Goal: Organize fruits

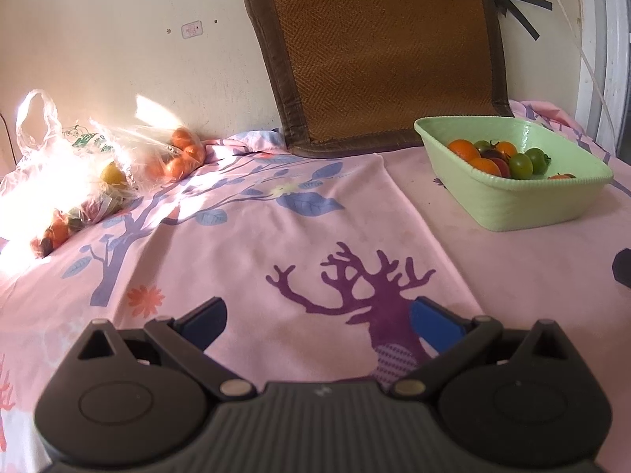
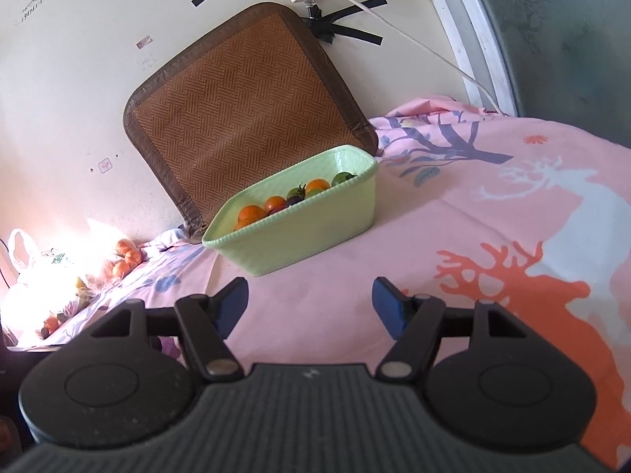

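The left gripper [image 1: 317, 317] and right gripper [image 2: 310, 301] both gape wide, holding nothing, above the pink cloth [image 1: 244, 244]. Beyond sits one green basket [image 1: 512, 201] of orange and green fruits [image 1: 520, 165]. Farthest left lie plastic bags [image 1: 79, 157] of fruit; their count is unclear.

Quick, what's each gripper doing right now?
Left gripper: open, holding nothing.
Right gripper: open, holding nothing.

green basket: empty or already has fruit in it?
Partly filled. The green basket holds orange and green fruits low inside, well under its rim; more fruit remains in the plastic bags.
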Action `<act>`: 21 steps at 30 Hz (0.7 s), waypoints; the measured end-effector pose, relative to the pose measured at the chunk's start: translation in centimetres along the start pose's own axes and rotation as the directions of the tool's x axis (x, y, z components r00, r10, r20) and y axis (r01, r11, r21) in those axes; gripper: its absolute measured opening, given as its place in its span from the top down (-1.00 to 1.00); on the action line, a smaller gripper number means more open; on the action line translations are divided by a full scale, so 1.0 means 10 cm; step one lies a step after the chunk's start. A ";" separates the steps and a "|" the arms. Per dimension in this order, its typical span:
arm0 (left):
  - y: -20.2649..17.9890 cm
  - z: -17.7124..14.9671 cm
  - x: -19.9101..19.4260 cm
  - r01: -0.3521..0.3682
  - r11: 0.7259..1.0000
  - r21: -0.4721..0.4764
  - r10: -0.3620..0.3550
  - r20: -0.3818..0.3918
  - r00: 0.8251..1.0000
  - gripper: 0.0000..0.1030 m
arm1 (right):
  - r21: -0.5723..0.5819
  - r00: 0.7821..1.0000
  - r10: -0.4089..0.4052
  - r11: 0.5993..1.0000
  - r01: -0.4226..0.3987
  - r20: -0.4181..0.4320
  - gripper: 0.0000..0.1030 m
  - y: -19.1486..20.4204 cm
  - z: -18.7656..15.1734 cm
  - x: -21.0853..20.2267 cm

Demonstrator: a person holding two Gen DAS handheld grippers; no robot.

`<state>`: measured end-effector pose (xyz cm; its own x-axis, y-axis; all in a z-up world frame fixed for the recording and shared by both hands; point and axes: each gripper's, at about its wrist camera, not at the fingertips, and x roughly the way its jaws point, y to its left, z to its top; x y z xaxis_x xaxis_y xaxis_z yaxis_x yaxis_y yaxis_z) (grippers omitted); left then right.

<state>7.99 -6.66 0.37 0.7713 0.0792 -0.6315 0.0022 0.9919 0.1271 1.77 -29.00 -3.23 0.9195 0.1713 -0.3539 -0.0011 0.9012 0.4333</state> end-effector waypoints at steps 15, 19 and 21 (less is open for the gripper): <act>0.03 -0.03 -0.31 0.010 1.000 0.007 -0.010 0.052 0.999 -1.00 | -0.099 0.999 -0.021 0.995 0.024 0.030 -0.47 0.14 -0.05 -0.06; 0.05 -0.02 -0.41 0.022 1.000 0.005 -0.022 0.076 0.997 -1.00 | -0.134 0.999 -0.038 0.990 0.042 0.031 -0.52 0.19 -0.07 -0.10; 0.05 -0.02 -0.46 0.030 0.999 0.011 -0.031 0.095 0.995 -1.00 | -0.135 0.999 -0.047 0.990 0.050 0.027 -0.59 0.19 -0.07 -0.14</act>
<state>4.30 -6.50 3.22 0.8278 0.0386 -0.5596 0.0322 0.9927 0.1162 0.24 -27.23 -2.53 0.9290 0.1179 -0.3509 -0.0080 0.9541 0.2995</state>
